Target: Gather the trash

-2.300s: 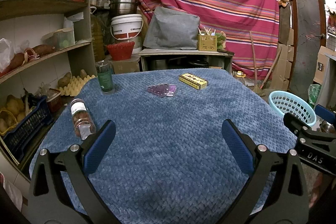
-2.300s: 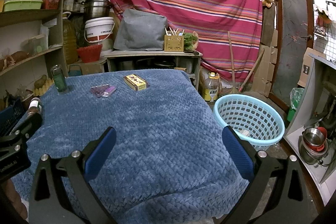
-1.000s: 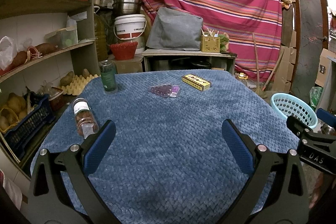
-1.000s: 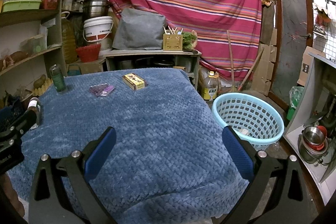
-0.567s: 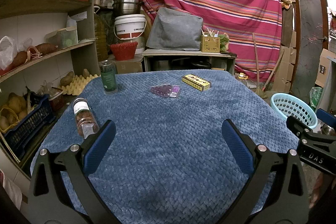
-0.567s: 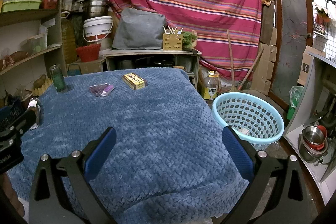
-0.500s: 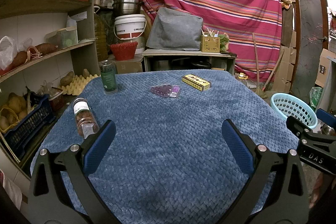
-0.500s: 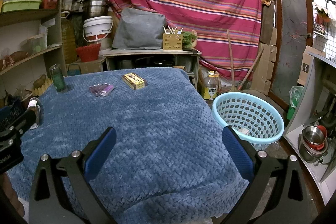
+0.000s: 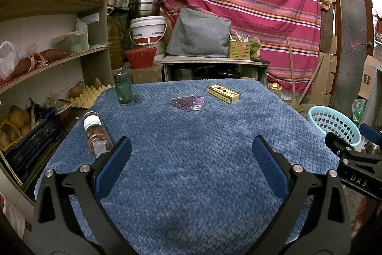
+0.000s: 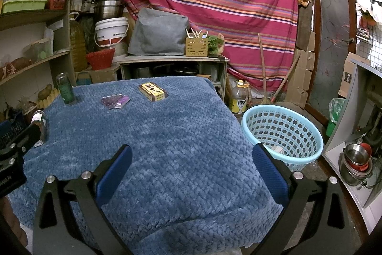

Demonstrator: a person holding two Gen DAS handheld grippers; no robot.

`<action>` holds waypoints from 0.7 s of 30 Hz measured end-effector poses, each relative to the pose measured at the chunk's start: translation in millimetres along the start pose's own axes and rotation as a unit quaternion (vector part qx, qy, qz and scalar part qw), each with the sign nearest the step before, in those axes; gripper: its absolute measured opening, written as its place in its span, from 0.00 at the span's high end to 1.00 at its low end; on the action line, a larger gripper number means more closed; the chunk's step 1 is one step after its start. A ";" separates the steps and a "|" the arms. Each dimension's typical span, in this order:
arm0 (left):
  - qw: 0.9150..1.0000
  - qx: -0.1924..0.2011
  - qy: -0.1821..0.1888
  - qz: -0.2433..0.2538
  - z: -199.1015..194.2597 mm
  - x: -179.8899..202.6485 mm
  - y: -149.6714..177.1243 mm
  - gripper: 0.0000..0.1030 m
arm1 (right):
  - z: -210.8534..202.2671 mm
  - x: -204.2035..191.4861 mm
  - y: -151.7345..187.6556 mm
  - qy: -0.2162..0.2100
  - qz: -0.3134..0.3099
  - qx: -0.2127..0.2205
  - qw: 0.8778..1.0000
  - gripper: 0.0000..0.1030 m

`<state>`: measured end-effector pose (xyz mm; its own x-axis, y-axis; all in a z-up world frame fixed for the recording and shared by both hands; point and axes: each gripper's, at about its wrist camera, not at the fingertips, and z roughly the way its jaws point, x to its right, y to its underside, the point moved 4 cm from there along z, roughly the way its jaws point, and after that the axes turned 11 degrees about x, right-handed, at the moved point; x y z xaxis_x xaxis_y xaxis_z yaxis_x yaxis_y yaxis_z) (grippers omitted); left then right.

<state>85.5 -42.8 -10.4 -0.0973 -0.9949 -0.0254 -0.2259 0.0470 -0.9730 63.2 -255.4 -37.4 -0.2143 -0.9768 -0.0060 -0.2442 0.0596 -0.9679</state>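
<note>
Blue quilted cloth (image 9: 191,171) covers a table. From left to right on it: a jar (image 9: 96,135) lying on its side, an upright green bottle (image 9: 123,87), a purple blister pack (image 9: 188,103), a yellow box (image 9: 223,93). Beside the table stands a light-blue basket (image 10: 283,133). Left gripper (image 9: 191,159) and right gripper (image 10: 191,159) hover with jaws wide apart, holding nothing.

Both wrist cameras sit low at the near edge of the blue quilted tablecloth (image 9: 191,135), facing 12 o'clock. Both share the light-blue perforated plastic basket (image 10: 281,133), at 3 o'clock from the left.
</note>
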 end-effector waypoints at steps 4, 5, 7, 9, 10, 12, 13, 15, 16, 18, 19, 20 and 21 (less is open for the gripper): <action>1.000 0.000 -0.001 -0.001 -0.5 -1.3 -1.8 0.05 | -0.3 -0.1 -0.1 0.000 -0.001 0.000 1.000 0.04; 1.000 0.000 -0.001 -0.002 -0.6 -2.1 -2.1 0.05 | -0.2 -0.8 -0.6 0.000 0.000 0.000 1.000 0.04; 1.000 -0.001 -0.003 -0.004 -1.2 -2.0 -3.3 0.05 | -0.2 -1.1 -0.6 0.000 0.000 0.000 1.000 0.04; 1.000 -0.002 -0.004 -0.005 -1.0 -2.2 -3.4 0.05 | -0.2 -0.7 -0.3 0.000 -0.001 0.000 1.000 0.04; 1.000 -0.002 -0.004 -0.006 -1.0 -2.2 -3.5 0.05 | -0.1 -0.4 -0.2 0.000 -0.001 0.000 1.000 0.04; 1.000 -0.001 -0.005 -0.005 -1.0 -1.8 -3.6 0.05 | -0.1 -1.4 -0.7 0.000 0.000 0.000 1.000 0.04; 1.000 -0.001 -0.004 -0.004 -0.6 -1.9 -3.5 0.05 | -0.1 -0.4 -0.4 0.000 0.001 0.000 1.000 0.04; 1.000 -0.002 -0.004 -0.005 -0.8 -1.3 -3.3 0.05 | -0.3 -0.8 -0.7 0.000 0.000 0.001 1.000 0.04; 1.000 -0.001 -0.004 -0.004 -0.7 -1.5 -3.5 0.05 | -0.3 -0.4 -0.6 0.000 0.000 0.001 1.000 0.04; 1.000 -0.001 -0.004 -0.004 -0.8 -0.6 -3.6 0.05 | 0.0 -0.6 -0.6 0.000 0.000 0.000 1.000 0.04; 1.000 -0.001 -0.004 -0.004 -0.9 -0.5 -3.5 0.05 | -0.2 -1.2 -1.0 0.000 -0.001 0.000 1.000 0.04; 1.000 -0.001 -0.003 -0.004 -0.5 -1.2 -3.8 0.05 | -0.2 -0.9 -1.0 0.000 0.000 0.000 1.000 0.04; 1.000 -0.001 -0.004 -0.004 -1.0 -0.5 -3.7 0.05 | -0.2 -1.1 -1.1 0.000 0.000 0.000 1.000 0.04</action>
<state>85.4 -42.4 -6.6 -0.0875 -0.9960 -0.0196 -0.2279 0.0391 -0.9729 63.5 -254.4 -36.3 -0.2142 -0.9768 -0.0054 -0.2436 0.0588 -0.9681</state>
